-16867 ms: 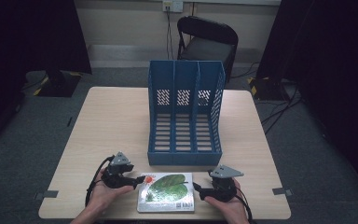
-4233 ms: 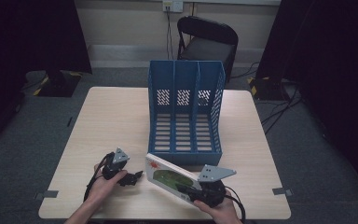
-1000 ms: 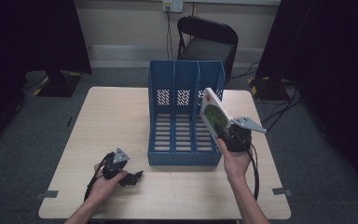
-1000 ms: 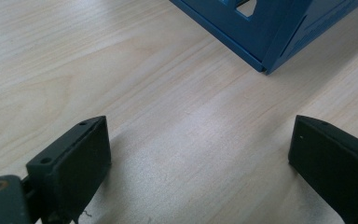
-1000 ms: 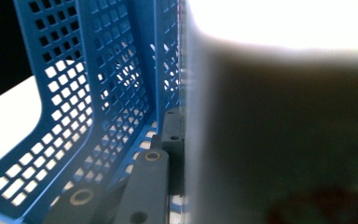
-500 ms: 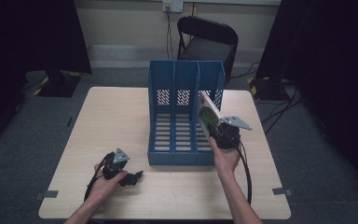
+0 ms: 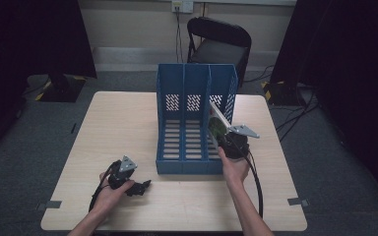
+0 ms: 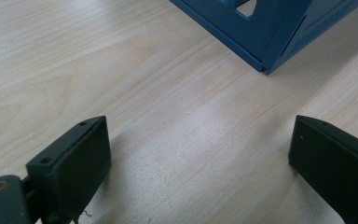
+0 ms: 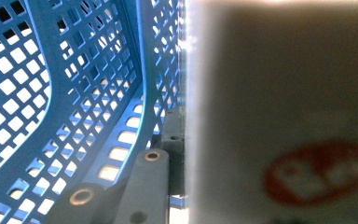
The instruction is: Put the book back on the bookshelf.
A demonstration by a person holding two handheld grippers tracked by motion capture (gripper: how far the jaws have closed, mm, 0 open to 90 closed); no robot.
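Step in hand: slotting the book [image 7: 216, 125] into the rightmost compartment of the blue file rack [image 7: 195, 93], centre of the high view. The right gripper [image 7: 229, 142] has its jaws clamped on the book's lower end; the book stands on edge, tilted, partly inside that compartment at right of centre. In the right gripper view the cover [image 9: 279, 116] takes up the right half, blurred, close beside the perforated divider wall [image 9: 88, 84].

To do it well: hold the book parallel to the divider, lower it straight so its bottom corner doesn't catch on the slotted floor, and release only once it rests there. Risk, as I judge it: the tilt jams it against the wall.

The left gripper [image 7: 137, 187] sits idle on the tabletop [image 7: 123, 123] at lower left, jaws wide apart with nothing between them, bare wood [image 8: 200, 140] showing.
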